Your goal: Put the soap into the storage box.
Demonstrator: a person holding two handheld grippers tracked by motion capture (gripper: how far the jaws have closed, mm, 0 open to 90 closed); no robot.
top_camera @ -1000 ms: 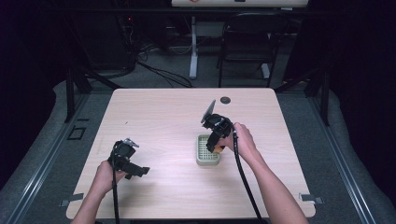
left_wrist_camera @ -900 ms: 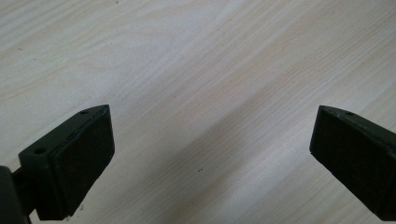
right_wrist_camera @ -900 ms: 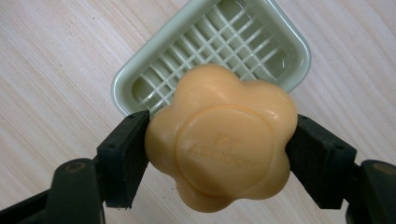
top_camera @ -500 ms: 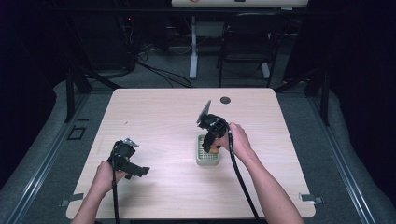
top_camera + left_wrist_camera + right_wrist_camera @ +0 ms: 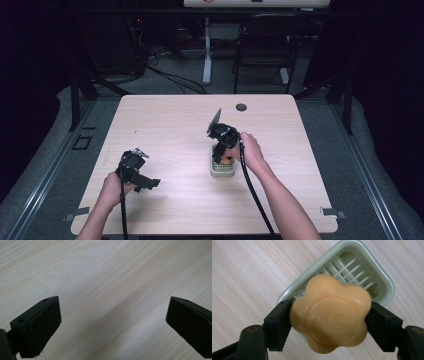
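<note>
so your right tool (image 5: 329, 322) has its jaws clamped on the orange soap (image 5: 330, 313), one pad on each side of it, and the soap is a flower-shaped bar with a round stamped disc facing the camera in the right gripper view. it's held right over the pale green soap dish (image 5: 384, 280), covering the near part of the dish's slotted floor; can't tell from these shots whether the soap is touching the dish or hanging just above it. in the high view your right tool (image 5: 223, 152) points down into the soap dish (image 5: 222, 172), which sits around the middle of the counter (image 5: 170, 120), a bit toward your right, and a sliver of the orange soap (image 5: 226, 161) peeks out beside the jaws. your left tool (image 5: 142, 181) is well apart from all that, low over the near left part of the counter, and the left gripper view shows its jaws spread wide with nothing between them, just bare wood grain of the counter (image 5: 107, 290) underneath.
</note>
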